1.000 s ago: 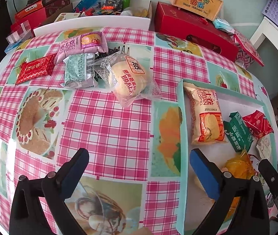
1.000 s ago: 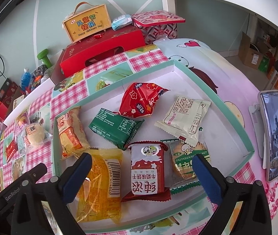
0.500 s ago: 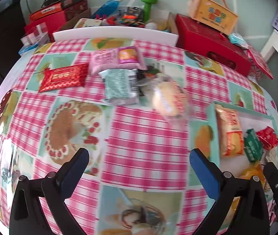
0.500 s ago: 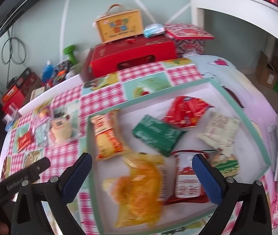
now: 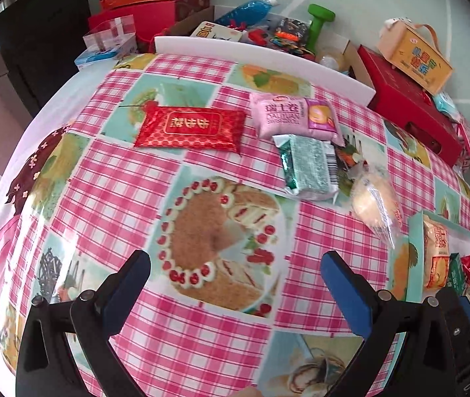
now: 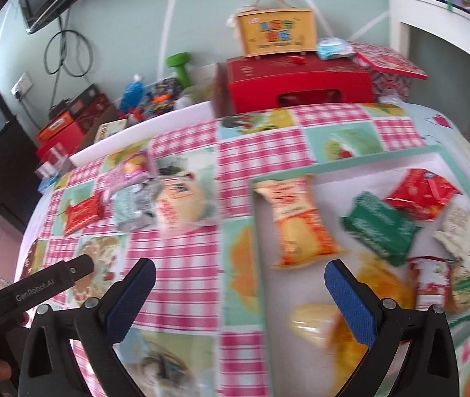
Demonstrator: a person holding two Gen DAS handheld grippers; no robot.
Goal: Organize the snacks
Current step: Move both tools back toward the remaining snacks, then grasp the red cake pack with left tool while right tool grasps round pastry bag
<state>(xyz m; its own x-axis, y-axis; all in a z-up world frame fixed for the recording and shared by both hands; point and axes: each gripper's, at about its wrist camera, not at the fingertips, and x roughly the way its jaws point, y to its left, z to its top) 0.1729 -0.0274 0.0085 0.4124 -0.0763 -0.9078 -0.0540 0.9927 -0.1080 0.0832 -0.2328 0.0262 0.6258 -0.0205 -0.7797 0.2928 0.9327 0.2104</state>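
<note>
Teal-rimmed tray (image 6: 344, 162) is lying ahead and right of the right claw (image 6: 240, 281), holding an orange packet (image 6: 296, 221), a green packet (image 6: 379, 228) and a red packet (image 6: 423, 193). Both claws are gaping wide and holding nothing. Ahead of the left claw (image 5: 235, 273), a red pouch (image 5: 190, 127) is lying crosswise; a pink roll (image 5: 293, 117), a silver-green packet (image 5: 309, 167) and a bun (image 5: 375, 200) are clustering ahead-right, outside the tray.

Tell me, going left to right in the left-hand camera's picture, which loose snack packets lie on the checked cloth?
Red packet → pink roll packet → green-and-silver packet → clear-wrapped bun, then the tray's edge.
</note>
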